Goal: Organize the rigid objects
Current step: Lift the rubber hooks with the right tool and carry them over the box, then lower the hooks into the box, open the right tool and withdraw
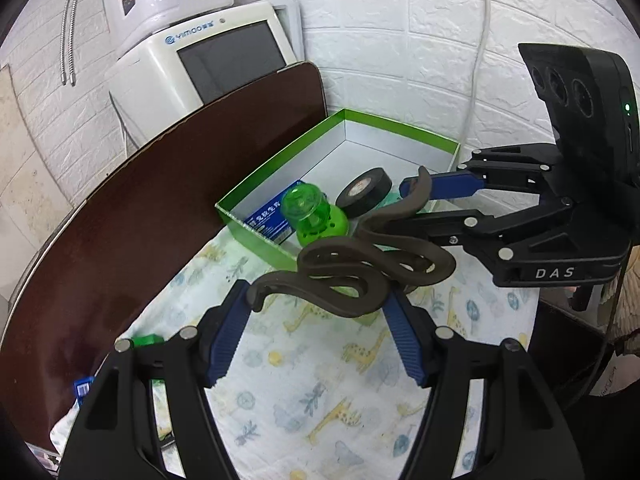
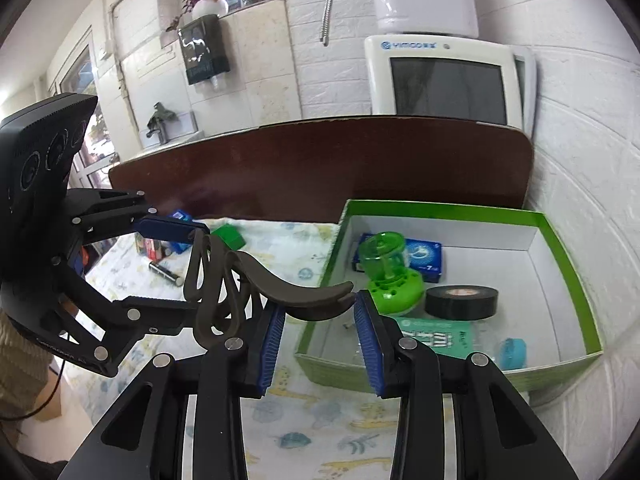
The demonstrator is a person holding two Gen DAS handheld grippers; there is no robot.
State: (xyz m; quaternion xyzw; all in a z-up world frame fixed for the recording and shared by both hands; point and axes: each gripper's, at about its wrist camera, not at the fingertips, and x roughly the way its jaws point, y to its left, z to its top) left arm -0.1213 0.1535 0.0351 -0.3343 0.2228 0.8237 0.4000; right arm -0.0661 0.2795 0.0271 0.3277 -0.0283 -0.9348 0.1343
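Where the desk meets the white brick wall, a dark brown board (image 1: 160, 200) stands upright along the far edge, and a giraffe-print cloth (image 1: 320, 380) covers the desk surface. A green box (image 2: 440, 210) with a white interior sits open in the far right corner of the desk, against the board and the wall. The left gripper (image 1: 318, 292) has its jaws spread wide, and both fingertips appear to bear on opposite sides of the wavy brown strip (image 1: 424, 256), which is held in the air above the cloth, just short of the near edge of the box. The right gripper (image 2: 319, 304) has its jaws parted; the curved end of the strip lies between its fingertips without being visibly clamped. Inside the box, a green plastic dome unit (image 2: 390, 276) stands near the left wall, with a blue carton (image 2: 424, 256) behind it and a black tape roll (image 2: 462, 302) just beside it. A green-and-white packet (image 2: 440, 338) lies flat near the front wall. On the cloth near the far edge lie a green block (image 2: 228, 236) and a black marker (image 2: 164, 272).
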